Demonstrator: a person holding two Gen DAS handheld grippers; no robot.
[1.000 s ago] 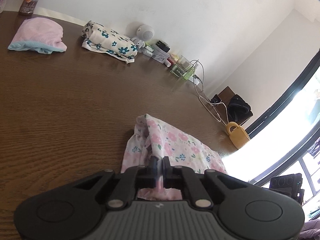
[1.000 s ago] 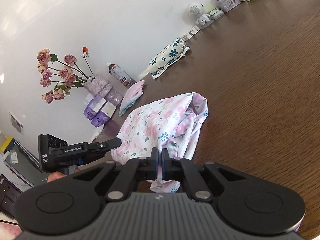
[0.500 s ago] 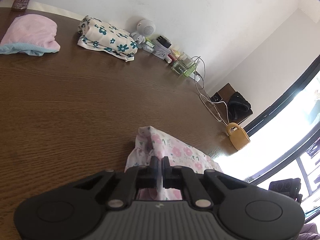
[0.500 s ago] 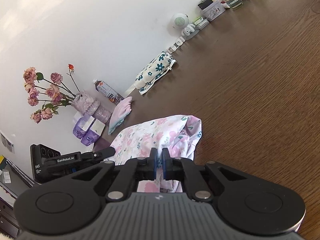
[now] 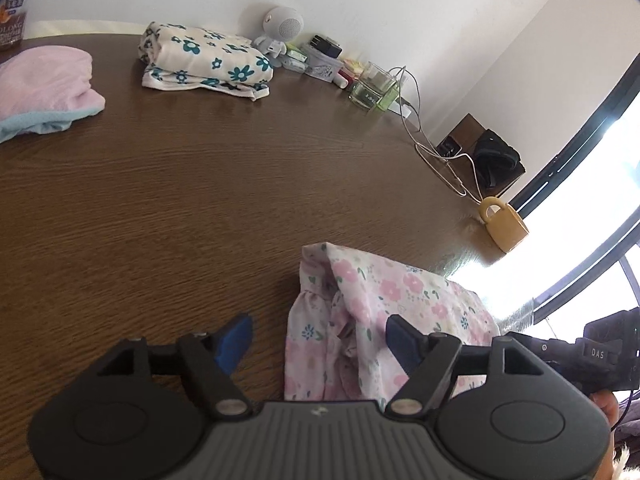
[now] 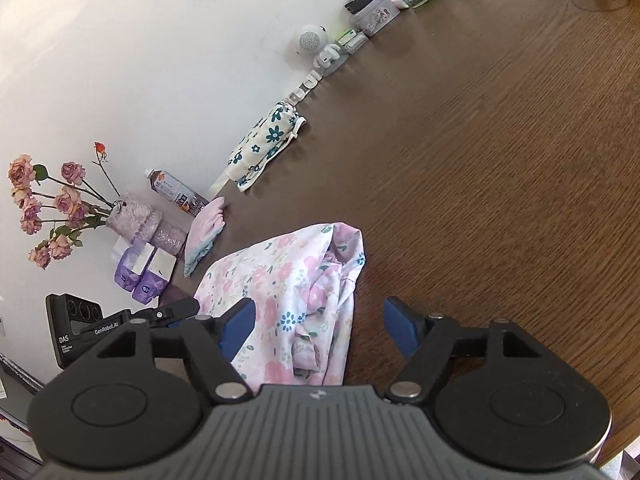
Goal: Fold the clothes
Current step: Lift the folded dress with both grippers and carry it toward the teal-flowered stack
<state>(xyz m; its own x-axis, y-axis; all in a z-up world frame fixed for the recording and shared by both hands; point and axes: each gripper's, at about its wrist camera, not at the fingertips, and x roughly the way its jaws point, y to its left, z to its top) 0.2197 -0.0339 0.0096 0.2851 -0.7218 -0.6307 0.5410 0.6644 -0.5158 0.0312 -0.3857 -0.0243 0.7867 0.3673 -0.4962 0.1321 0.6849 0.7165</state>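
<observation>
— How many pieces of clothing are on the dark brown wooden table [image 5: 200, 200]?

— Three. A folded white cloth with teal flowers [image 5: 204, 62] lies at the far edge by the wall, a folded plain pink cloth with a pale blue hem [image 5: 44, 88] lies near the far left corner, and a crumpled pale pink garment with a small floral print [image 5: 384, 320] lies at the near edge, towards the right corner by the window.

— And other things?

— One yellow mug [image 5: 504, 224] at the right edge, one round white speaker [image 5: 284, 26] and one clear glass jar [image 5: 372, 88] along the wall, one bottle [image 6: 176, 192], and one vase of pink roses [image 6: 132, 216].

— How do the two tongs stand?

— The left gripper [image 5: 318, 340] has its jaws opening, blue pads spread wide. The floral garment lies between them, closer to the right-hand pad; the left-hand pad hangs over bare wood. No pad presses the cloth.

— The right one?

— The right gripper [image 6: 318, 326] is opening as well, wide apart. The same garment [image 6: 292, 300] lies between its pads, nearer the left-hand one, with bare table under the right-hand pad. It holds nothing.

— So the garment?

— Resting on the table in a loose heap, one tong at either end.
</observation>
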